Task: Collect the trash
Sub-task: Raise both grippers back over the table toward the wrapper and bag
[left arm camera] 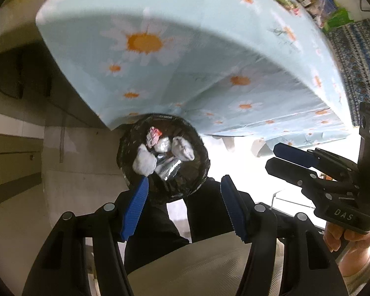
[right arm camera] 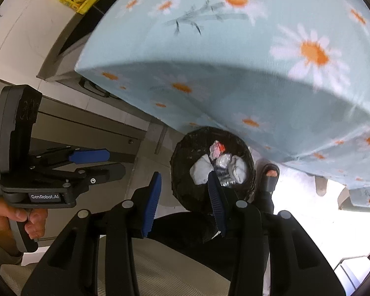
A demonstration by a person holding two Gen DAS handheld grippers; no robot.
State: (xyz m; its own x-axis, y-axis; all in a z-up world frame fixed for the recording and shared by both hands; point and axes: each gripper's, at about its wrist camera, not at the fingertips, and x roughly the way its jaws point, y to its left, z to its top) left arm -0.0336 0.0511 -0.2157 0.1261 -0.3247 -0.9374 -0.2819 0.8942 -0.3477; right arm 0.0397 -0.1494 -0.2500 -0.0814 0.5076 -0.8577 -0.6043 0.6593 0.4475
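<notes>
We held both grippers above the bin [left arm camera: 164, 157], a round one lined with a black bag, which stood on the floor at the corner of the table, its far rim tucked just under the hanging edge of the daisy-print cloth [left arm camera: 185, 56]. The bin lay below and ahead of both sets of fingers. Seen from the left gripper [left arm camera: 183, 206], it sat between the two blue pads, slightly toward the left one; seen from the right gripper [right arm camera: 186, 202], it sat further right, with the right pad crossing in front of its near rim. We judged the left gripper the more squarely lined up over the opening, though neither looked clearly nearer. Both grippers had their fingers spread apart with nothing between them and nothing pinched. The trash [left arm camera: 160, 151] was already inside the bin: we counted about three white crumpled wads, one silvery foil piece, and one small wrapper with a red patch, though the pile was bunched and the count was not certain. It was a loose heap with no clear long axis. We counted one bin, one table, two grippers, and two hands on their grips. Any further trash would have had to come from the table top, which rose above and beyond the bin.
</notes>
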